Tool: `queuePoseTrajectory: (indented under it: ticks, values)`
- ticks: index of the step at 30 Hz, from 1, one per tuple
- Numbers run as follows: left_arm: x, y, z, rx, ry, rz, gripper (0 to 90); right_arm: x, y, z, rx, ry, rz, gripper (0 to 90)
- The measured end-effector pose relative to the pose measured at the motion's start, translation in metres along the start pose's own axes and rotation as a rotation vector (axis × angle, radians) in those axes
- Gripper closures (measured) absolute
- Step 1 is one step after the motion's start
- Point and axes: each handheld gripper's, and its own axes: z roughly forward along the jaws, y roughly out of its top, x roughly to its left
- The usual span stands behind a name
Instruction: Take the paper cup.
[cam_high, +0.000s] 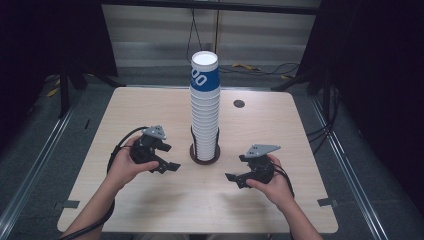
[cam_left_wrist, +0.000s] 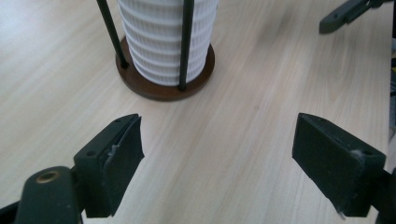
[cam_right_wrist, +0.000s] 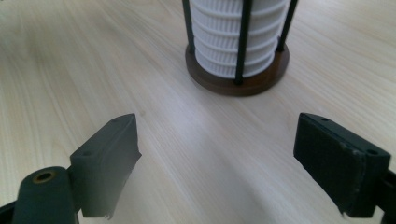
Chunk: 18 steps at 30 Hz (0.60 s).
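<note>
Left gripper (cam_high: 168, 157) and right gripper (cam_high: 236, 168), both wide and empty, low over the counter (cam_high: 150, 200); between them, apart from both, cup stack (cam_high: 204, 107) upright in its round stand (cam_high: 205, 156).

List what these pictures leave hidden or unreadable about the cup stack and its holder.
- Blue cup, high view: its print curves out of sight, so it cannot be read.
- Cup stack, left gripper view: its upper part is cut off by the top edge.
- Cup stack, right gripper view: likewise cut off at the top.
- Holder base, high view: mostly covered by the stack.
- Cup count: rims too fine to count in the high view.
</note>
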Motion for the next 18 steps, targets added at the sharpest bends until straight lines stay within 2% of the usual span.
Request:
queuePoseTrajectory:
  ticks: [4, 5, 8, 9, 10, 14, 16, 18]
  values:
    - [-0.002, 0.016, -0.010, 0.009, 0.011, 0.025, 16.4, 0.003, 0.010, 0.002, 0.005, 0.008, -0.028, 13.6]
    - [-0.002, 0.019, -0.012, 0.018, 0.008, 0.035, 16.4, 0.004, 0.013, 0.002, 0.005, 0.007, -0.028, 13.6]
    - [-0.002, 0.026, -0.017, 0.028, 0.008, 0.030, 17.2, 0.004, 0.018, 0.002, 0.001, 0.013, -0.023, 13.6]
    - [-0.003, 0.027, -0.018, 0.018, 0.003, 0.019, 17.2, 0.004, 0.020, 0.001, -0.001, 0.013, -0.026, 13.6]
    - [-0.002, 0.030, -0.021, 0.030, 0.003, 0.038, 17.2, 0.004, 0.022, 0.000, -0.003, 0.013, -0.026, 13.6]
    - [-0.003, 0.038, -0.028, 0.049, 0.001, 0.056, 17.2, 0.003, 0.028, -0.003, -0.015, 0.018, -0.015, 13.6]
    - [-0.005, 0.042, -0.032, 0.038, 0.011, 0.069, 17.3, 0.003, 0.031, -0.004, -0.022, 0.023, -0.015, 13.6]
    - [-0.006, 0.047, -0.037, 0.034, -0.006, 0.068, 17.3, 0.003, 0.035, -0.005, -0.030, 0.030, -0.006, 13.6]
